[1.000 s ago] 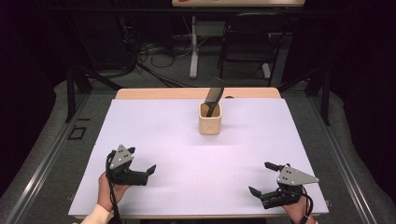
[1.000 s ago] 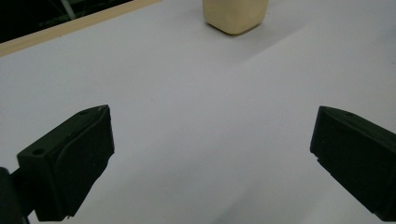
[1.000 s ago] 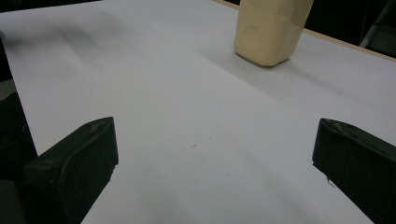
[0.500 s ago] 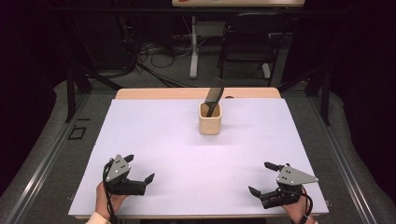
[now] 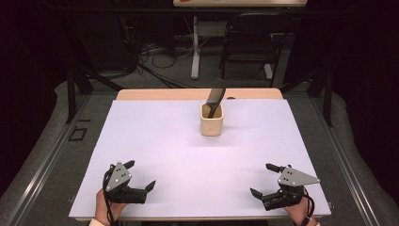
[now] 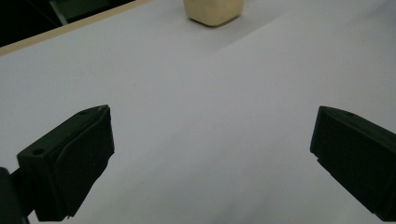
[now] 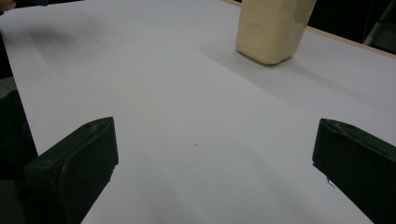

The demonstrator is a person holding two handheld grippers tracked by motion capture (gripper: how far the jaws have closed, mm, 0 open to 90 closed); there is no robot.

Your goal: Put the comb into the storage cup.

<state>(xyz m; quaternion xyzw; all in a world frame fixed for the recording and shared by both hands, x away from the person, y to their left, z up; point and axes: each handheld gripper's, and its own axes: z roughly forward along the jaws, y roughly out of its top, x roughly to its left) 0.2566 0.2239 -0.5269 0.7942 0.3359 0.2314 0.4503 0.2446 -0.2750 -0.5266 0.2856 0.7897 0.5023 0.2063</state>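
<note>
Both claws, left claw (image 5: 140, 176) and right claw (image 5: 261, 179), rest spread wide, well apart from the cream cup (image 5: 211, 119) holding a black comb (image 5: 216, 97).

Table (image 5: 141, 94) – white sheet (image 5: 155, 141) on top, cup (image 5: 211, 121) mid-rear.

Both grippers sit wide-jawed at the near edge — left gripper (image 5: 139, 175), right gripper (image 5: 261, 179) — well apart from the far cream cup (image 5: 211, 124) holding a dark comb (image 5: 216, 97).

Our grippers: left gripper (image 5: 140, 175) and right gripper (image 5: 261, 179) are black, with blocky jaws.
Our top plates: grey, three-cornered, screwed.
Our cables: black.
</note>
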